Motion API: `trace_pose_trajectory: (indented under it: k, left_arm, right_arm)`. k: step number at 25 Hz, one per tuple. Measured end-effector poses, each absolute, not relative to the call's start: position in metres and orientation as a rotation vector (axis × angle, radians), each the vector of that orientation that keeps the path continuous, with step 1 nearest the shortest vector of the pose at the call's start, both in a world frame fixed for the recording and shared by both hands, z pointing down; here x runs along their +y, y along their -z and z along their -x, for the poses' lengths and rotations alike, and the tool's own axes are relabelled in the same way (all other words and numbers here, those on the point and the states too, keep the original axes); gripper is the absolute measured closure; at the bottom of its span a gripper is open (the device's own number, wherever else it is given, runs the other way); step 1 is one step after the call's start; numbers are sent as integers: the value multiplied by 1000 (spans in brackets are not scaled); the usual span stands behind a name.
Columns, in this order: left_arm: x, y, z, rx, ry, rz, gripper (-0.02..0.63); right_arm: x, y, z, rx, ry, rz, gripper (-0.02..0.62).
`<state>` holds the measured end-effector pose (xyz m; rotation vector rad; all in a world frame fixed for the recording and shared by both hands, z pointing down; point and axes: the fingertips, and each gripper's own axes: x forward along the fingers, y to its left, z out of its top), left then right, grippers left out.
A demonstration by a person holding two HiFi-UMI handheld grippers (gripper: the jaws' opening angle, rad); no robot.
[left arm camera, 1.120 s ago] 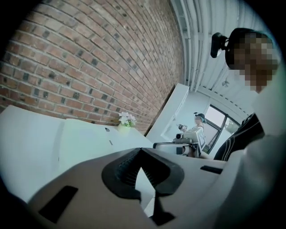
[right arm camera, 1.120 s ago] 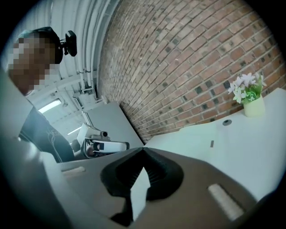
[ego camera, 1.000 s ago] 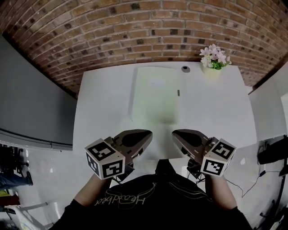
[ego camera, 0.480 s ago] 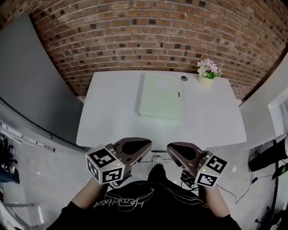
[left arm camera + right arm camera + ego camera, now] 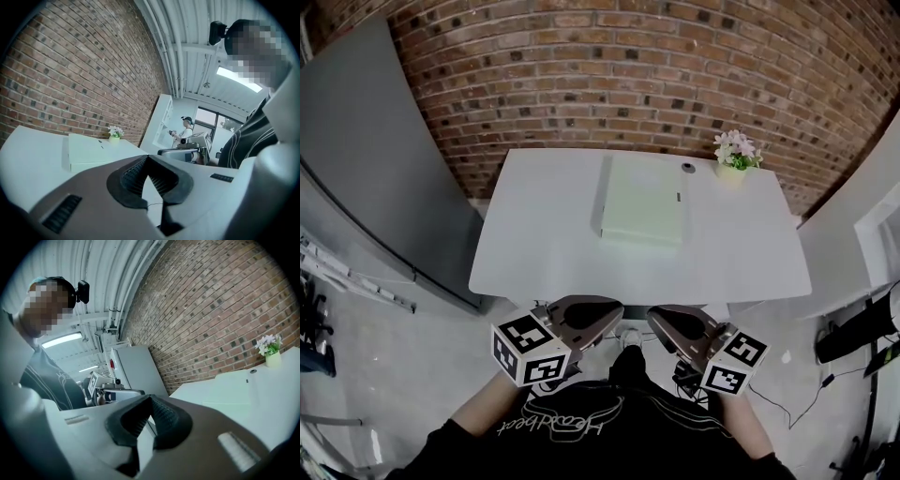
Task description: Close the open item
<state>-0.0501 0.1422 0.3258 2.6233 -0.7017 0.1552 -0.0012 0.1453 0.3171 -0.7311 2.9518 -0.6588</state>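
you're standing back from the table point(image 5: 534, 244), with both grippers held close to your chest, off its near edge and over the floor point(image 5: 403, 366). the left gripper point(image 5: 598, 311) and the right gripper point(image 5: 667, 321) sit side by side with a narrow gap between them. in the left gripper view, the left gripper point(image 5: 148, 158) has its ribbed fingers point(image 5: 133, 176) clenched tip to tip with nothing between them. the right gripper point(image 5: 150, 397) is the same, fingers point(image 5: 164, 416) pressed together at the tips and empty.

the task's thing, a flat pale green case point(image 5: 643, 211), lies on the far half of the table, a little right of centre. its far edge is close to the wall-side edge of the table. it looks flat from above (from this distance you can't tell whether its lid is fully seated). bare white top runs wide on its left, narrower on its right, and there's a clear strip between it and the near edge.

a small dark round thing point(image 5: 686, 167) sits just beside the case's far right corner. a flower pot point(image 5: 733, 161) stands near the table's far right corner, apart from the case.

the table backs onto a brick wall point(image 5: 628, 66). a grey panel point(image 5: 384, 178) stands off its left side, and cables point(image 5: 797, 403) trail on the floor to your right.
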Motion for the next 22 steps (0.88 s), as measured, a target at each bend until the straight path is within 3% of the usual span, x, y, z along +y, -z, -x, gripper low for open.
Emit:
trace_pose_trajectory:
  k: [22]
  left_arm:
    - [162,-331,46,-693,-224,-2678,603]
  right_arm:
    - [163,-325,4,2917,718,747,594]
